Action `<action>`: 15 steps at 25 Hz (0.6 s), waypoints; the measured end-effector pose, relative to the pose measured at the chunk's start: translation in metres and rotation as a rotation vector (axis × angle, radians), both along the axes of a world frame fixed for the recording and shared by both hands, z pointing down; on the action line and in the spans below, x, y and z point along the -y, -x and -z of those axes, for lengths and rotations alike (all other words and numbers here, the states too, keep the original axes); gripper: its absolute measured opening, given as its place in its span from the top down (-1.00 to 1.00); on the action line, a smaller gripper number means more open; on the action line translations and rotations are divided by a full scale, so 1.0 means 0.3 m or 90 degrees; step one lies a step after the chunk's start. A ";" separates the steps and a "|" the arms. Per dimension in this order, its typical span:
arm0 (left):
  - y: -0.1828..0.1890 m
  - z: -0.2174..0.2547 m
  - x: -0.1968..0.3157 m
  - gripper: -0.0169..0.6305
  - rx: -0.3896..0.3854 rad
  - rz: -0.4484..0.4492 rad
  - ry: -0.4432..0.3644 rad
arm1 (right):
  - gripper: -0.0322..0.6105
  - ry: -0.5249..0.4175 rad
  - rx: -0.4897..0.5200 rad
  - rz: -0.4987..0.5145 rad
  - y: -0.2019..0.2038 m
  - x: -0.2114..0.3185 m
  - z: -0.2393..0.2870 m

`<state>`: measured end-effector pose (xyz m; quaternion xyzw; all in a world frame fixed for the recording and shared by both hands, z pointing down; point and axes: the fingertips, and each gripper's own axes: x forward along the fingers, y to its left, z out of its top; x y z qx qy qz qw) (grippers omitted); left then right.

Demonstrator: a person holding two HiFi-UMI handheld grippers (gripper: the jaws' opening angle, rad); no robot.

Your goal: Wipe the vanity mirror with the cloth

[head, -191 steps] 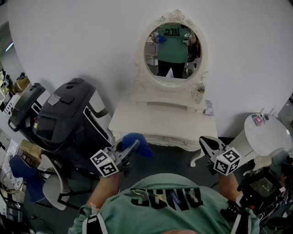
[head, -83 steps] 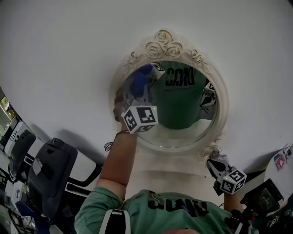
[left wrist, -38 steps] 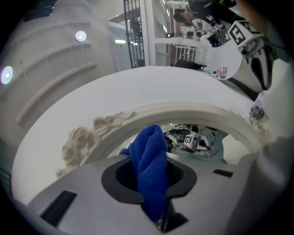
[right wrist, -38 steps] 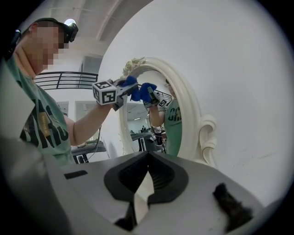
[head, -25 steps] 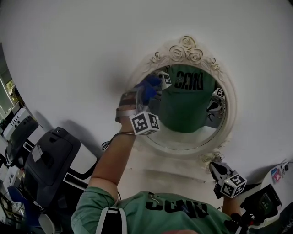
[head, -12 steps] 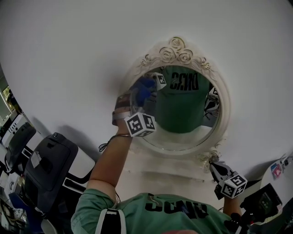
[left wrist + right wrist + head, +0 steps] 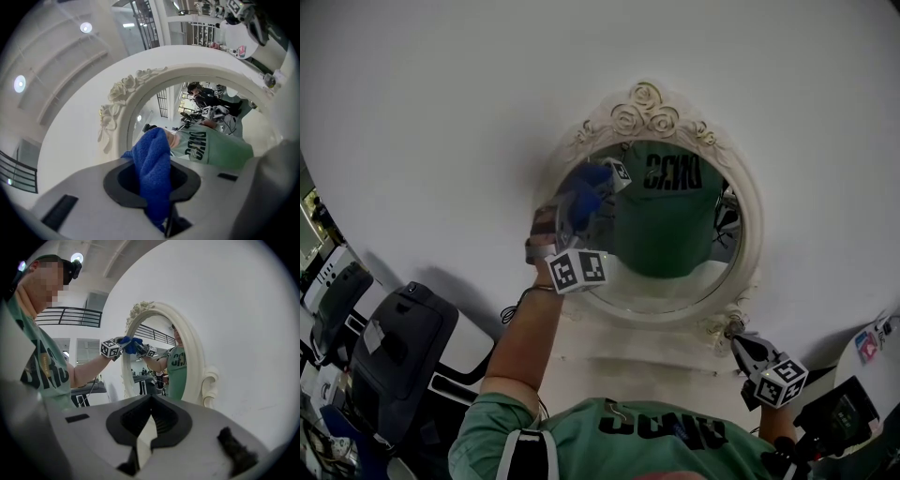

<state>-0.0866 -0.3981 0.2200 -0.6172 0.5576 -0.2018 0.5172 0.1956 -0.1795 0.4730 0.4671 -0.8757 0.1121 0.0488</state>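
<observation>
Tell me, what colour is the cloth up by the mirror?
Bright blue. The cloth shows best in the left gripper view.

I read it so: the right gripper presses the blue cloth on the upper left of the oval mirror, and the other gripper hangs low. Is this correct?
Not the right one: the left gripper presses the blue cloth on the upper left of the oval mirror, as the left gripper view shows. The right gripper hangs low.

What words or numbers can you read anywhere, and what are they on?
Green shirt: big dark letters, upside down and warped, not readable for sure.
Marker cubes: black-and-white squares, no words.
Small pink item at the right edge: print too small to read.
</observation>
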 end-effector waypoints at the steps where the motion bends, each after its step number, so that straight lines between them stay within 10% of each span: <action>1: 0.007 0.002 -0.009 0.68 0.011 -0.004 -0.025 | 0.86 0.001 -0.001 -0.001 -0.003 -0.001 -0.001; 9: 0.016 0.052 -0.044 0.67 0.093 -0.014 -0.130 | 0.86 0.002 -0.005 0.003 0.011 0.007 0.001; 15: 0.030 0.065 -0.069 0.67 -0.032 -0.110 -0.033 | 0.86 0.002 -0.008 0.004 0.019 0.006 0.004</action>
